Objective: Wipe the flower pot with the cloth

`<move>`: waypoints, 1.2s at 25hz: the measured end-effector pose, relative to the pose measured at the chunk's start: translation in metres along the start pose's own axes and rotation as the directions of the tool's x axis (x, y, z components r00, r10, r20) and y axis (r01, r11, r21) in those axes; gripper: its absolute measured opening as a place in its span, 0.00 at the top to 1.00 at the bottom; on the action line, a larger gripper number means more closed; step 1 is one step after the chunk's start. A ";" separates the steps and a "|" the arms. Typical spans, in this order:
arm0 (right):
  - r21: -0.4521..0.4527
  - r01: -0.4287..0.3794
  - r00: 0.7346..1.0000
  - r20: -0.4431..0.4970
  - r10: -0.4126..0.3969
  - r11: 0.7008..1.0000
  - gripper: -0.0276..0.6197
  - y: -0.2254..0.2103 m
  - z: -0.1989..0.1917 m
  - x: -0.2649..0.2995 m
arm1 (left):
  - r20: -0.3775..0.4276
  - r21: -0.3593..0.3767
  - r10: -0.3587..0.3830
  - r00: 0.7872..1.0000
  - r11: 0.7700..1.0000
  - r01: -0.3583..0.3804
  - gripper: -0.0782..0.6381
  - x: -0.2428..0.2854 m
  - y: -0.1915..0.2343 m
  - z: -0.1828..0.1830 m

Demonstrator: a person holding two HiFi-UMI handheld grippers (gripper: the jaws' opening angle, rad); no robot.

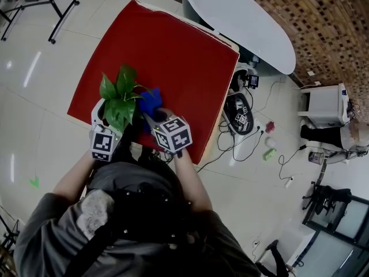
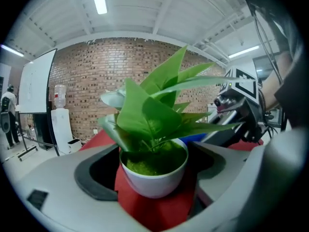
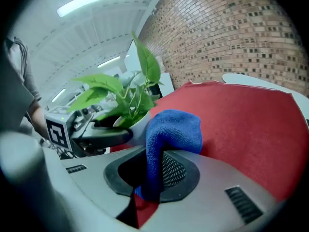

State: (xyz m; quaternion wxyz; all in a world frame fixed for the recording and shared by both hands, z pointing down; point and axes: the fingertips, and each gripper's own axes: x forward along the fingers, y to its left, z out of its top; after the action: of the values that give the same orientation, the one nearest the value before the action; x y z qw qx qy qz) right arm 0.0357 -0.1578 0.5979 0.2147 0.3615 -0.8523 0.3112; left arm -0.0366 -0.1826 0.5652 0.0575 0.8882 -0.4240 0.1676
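A white flower pot (image 2: 154, 182) with moss and broad green leaves (image 1: 120, 98) stands on the red tablecloth (image 1: 173, 56) near its front left corner. My left gripper (image 2: 155, 161) has a jaw on each side of the pot and looks shut on it; in the head view its marker cube (image 1: 102, 145) shows below the leaves. Just right of the plant, my right gripper (image 3: 154, 173) is shut on a folded blue cloth (image 3: 174, 129). The cloth (image 1: 150, 101) bulges forward next to the pot's side (image 3: 140, 124). The left gripper's finger (image 3: 108, 135) lies along the pot.
The red table's front edge runs just ahead of the person's arms. A white oval table (image 1: 242, 22) stands beyond the far right corner. Cables and gear (image 1: 239, 114) lie on the floor to the right, with a white cabinet (image 1: 326, 105) farther out. A stand's legs (image 1: 34, 10) show top left.
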 end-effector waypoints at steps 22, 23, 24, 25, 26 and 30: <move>-0.021 -0.265 0.959 -0.107 0.261 0.964 0.84 -0.014 0.049 0.074 | 0.008 0.104 -0.390 0.921 0.916 0.387 0.24 0.005 0.012 0.000; -0.021 -0.257 0.960 -0.121 0.253 0.966 0.84 -0.015 0.047 0.076 | 0.004 0.106 -0.406 0.914 0.909 0.403 0.24 0.005 0.012 0.000; -0.026 -0.248 0.961 -0.136 0.242 0.969 0.84 -0.016 0.044 0.077 | 0.000 0.112 -0.421 0.907 0.901 0.418 0.24 0.005 0.012 0.001; -0.037 -0.237 0.962 -0.152 0.229 0.971 0.84 -0.017 0.042 0.077 | -0.004 0.118 -0.435 0.900 0.894 0.433 0.24 0.005 0.012 0.001; -0.052 -0.225 0.962 -0.171 0.213 0.973 0.84 -0.018 0.039 0.078 | -0.007 0.122 -0.448 0.894 0.887 0.446 0.24 0.006 0.011 0.001; -0.128 -0.172 0.963 -0.229 0.140 0.977 0.84 -0.023 0.026 0.081 | -0.018 0.127 -0.476 0.879 0.871 0.474 0.23 0.008 0.011 0.000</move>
State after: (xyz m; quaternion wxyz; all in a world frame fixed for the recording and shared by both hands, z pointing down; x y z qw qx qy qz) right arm -0.0030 -0.2270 0.6355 0.3080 0.2399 -0.8698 0.3017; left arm -0.0409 -0.1954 0.5672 0.0373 0.9680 -0.1816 0.1691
